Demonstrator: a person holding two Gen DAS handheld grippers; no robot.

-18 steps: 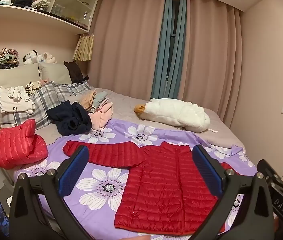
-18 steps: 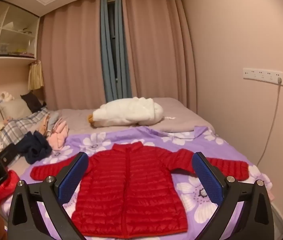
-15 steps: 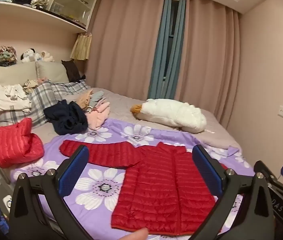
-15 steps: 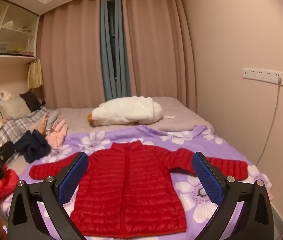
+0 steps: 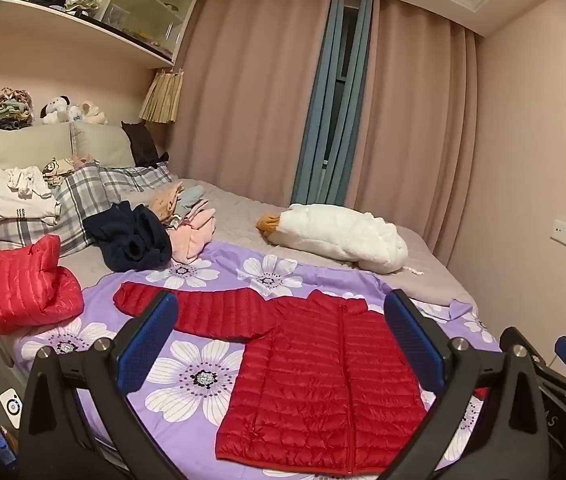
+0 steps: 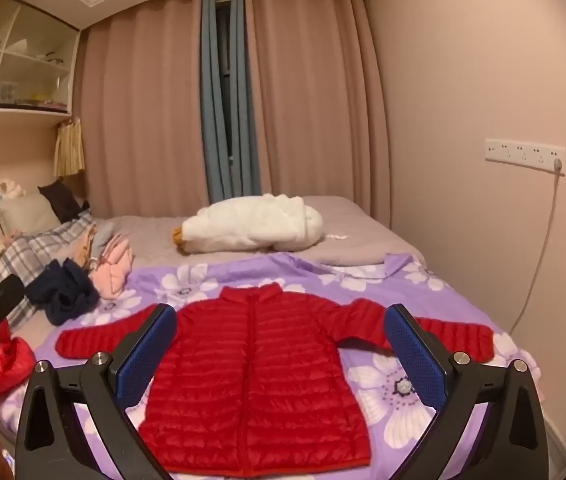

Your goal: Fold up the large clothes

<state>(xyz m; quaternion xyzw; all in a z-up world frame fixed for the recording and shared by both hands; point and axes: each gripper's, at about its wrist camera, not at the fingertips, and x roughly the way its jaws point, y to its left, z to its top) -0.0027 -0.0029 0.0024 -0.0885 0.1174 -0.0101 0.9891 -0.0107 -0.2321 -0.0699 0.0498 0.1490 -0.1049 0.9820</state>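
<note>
From the left wrist view, the left tongs (image 5: 279, 332) stood spread wide and empty above the near edge of the bed (image 5: 423, 276). The red down jacket (image 5: 323, 380) lay flat, zipped, on the purple floral sheet (image 5: 187, 380), one sleeve stretched toward the second red jacket (image 5: 23, 292).

From the right wrist view, the right tongs (image 6: 281, 344) also gaped wide, holding nothing. Folding looked not yet begun; next probably a sleeve needed gripping and bringing across the body. The sheet offered open room around the hem and cuffs.
</note>
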